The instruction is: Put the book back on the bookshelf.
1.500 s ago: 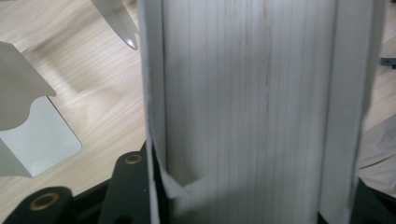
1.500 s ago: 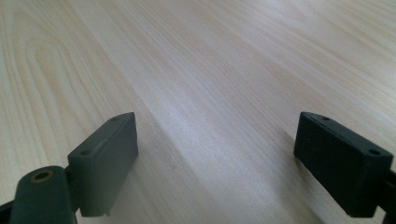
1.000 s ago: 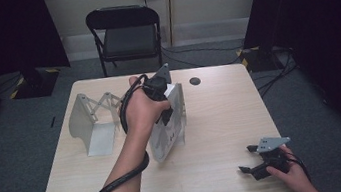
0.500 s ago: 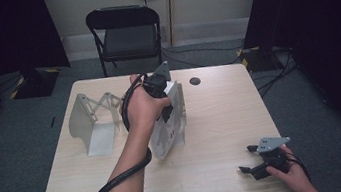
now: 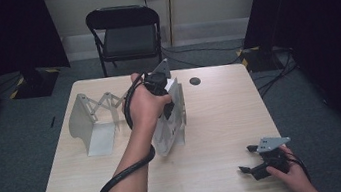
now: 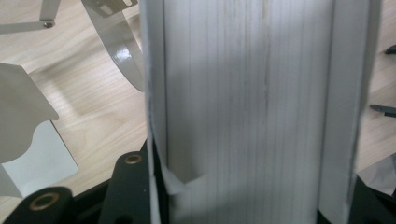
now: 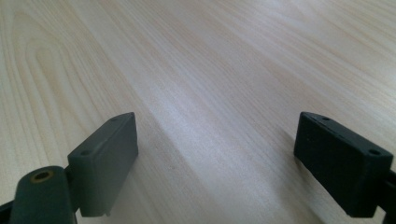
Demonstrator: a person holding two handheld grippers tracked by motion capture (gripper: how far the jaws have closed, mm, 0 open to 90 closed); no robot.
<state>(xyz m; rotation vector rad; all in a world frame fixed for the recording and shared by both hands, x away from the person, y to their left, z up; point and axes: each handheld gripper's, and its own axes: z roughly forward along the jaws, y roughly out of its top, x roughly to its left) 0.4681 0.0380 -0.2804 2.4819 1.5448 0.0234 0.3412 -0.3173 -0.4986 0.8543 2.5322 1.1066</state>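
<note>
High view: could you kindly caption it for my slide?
Left hand-held gripper clamps the white book beside a folding metal bookend.

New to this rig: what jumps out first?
Mid-table, the left gripper is clamped on the top edge of an upright white book, beside a white expanding metal rack standing to its left. Near the front right corner the right gripper rests on the table, jaws wide apart with nothing between them.

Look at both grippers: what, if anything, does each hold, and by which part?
The left gripper is shut on the upright white book, clamped across its top edge. The right gripper holds nothing, jaws open above the table.
</note>
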